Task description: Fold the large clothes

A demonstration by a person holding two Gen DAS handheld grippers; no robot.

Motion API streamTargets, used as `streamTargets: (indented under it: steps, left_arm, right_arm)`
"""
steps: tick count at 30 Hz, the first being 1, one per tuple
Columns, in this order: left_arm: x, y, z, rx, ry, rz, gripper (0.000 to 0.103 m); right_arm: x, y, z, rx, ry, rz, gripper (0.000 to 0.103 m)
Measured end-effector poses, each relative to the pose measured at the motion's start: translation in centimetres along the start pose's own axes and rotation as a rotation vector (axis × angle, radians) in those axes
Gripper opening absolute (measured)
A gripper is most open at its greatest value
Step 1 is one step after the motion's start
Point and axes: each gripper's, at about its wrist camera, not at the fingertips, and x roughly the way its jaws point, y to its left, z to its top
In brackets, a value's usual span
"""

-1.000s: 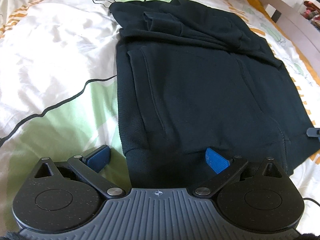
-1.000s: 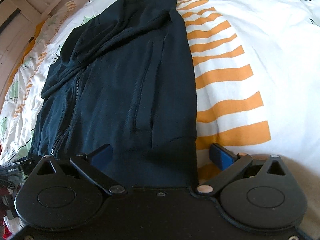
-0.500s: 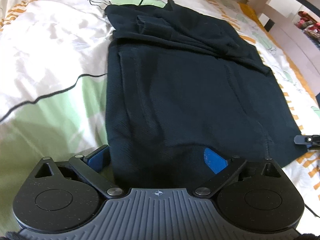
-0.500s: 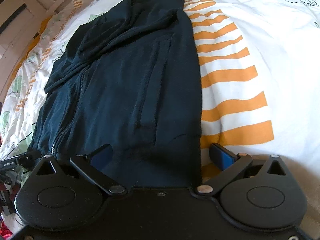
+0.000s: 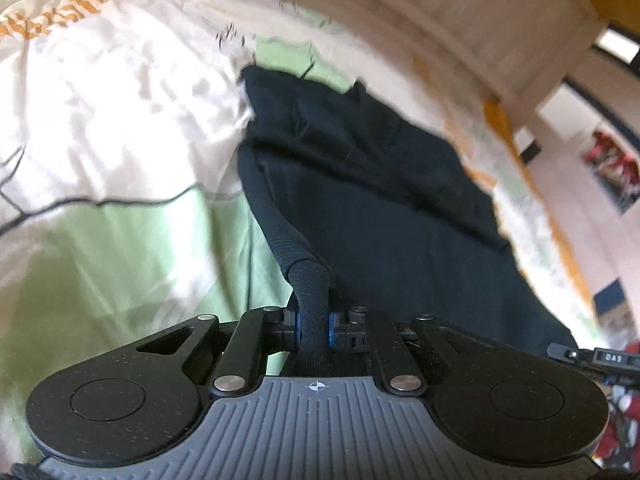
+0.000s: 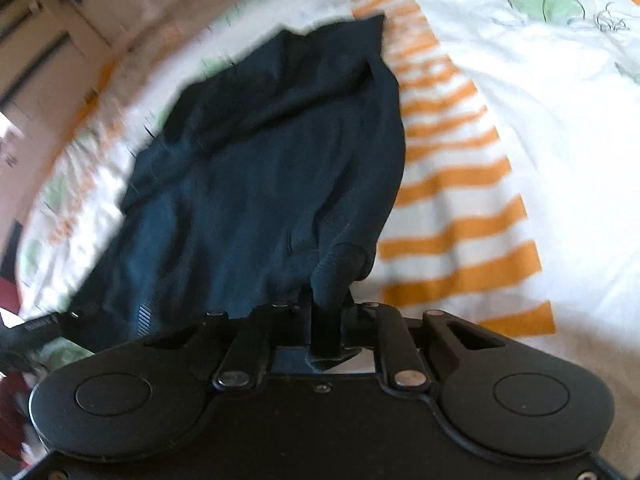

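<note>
1. Left gripper [image 5: 312, 330]: its jaws have just snapped closed, and the blue pads now pinch a bunched ribbed hem corner of the dark jacket [image 5: 400, 240].
2. Right gripper [image 6: 326, 320]: its jaws have just been closing too, and they clamp the opposite hem corner, the fabric pulled up into a ridge.
3. One jacket, lying on the patterned bed cover [image 5: 100, 140], its near edge lifted at both corners.
4. Count: two grippers, one garment, one bed.
</note>
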Motion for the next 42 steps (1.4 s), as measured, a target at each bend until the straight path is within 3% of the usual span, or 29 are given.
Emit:
streamTargets:
  steps: [3, 10, 15, 18, 23, 29, 32, 37, 38, 39, 40, 41, 42]
  left_arm:
    - [-0.8, -0.4, 1.3, -0.033, -0.057, -0.040, 0.010]
    - [-1.9, -1.7, 7.7, -0.102, -0.215, -0.114, 0.010]
    - [1.0, -3.1, 13.7, -0.115, -0.292, -0.136, 0.011]
    - [4.5, -3.6, 17.3, -0.137, -0.298, -0.127, 0.011]
    - [10.8, -3.8, 20.6, -0.128, -0.270, -0.043, 0.011]
    - [16.8, -1.6, 21.6, -0.132, -0.191, 0.039, 0.011]
    - [18.8, -0.3, 21.7, -0.161, -0.163, 0.037, 0.015]
    - [19.2, 1.4, 21.6, -0.241, -0.149, -0.049, 0.022]
    - [18.9, 1.4, 21.7, -0.233, -0.150, -0.060, 0.028]
    - [18.4, 1.3, 21.8, -0.225, -0.159, -0.067, 0.043]
    - [17.6, 1.0, 21.8, -0.213, -0.190, -0.059, 0.058]
    - [16.6, 0.7, 21.8, -0.195, -0.233, -0.037, 0.094]
    - [15.8, 0.2, 21.9, -0.173, -0.278, -0.012, 0.103]
  right_arm:
    - [-1.5, 0.3, 1.0, 0.026, -0.087, 0.108, 0.019]
    - [-2.9, 1.3, 5.7, 0.056, -0.283, 0.238, 0.019]
    - [-1.3, 1.5, 11.3, 0.091, -0.390, 0.249, 0.019]
    - [0.4, 1.5, 14.5, 0.105, -0.427, 0.230, 0.018]
    - [6.0, 0.9, 19.4, 0.109, -0.418, 0.141, 0.016]
    - [13.7, -0.9, 22.8, 0.123, -0.337, 0.022, 0.013]
    - [16.3, -1.6, 23.4, 0.109, -0.306, -0.021, 0.014]
    - [17.3, -2.4, 23.2, 0.128, -0.303, -0.025, 0.021]
    - [17.0, -2.2, 23.1, 0.112, -0.317, -0.031, 0.034]
    - [16.5, -2.0, 22.9, 0.088, -0.343, -0.048, 0.057]
    - [16.3, -1.7, 23.0, 0.063, -0.373, -0.066, 0.067]
    - [15.8, -1.5, 23.1, 0.037, -0.406, -0.082, 0.078]
    - [15.1, -1.2, 23.0, 0.012, -0.435, -0.091, 0.078]
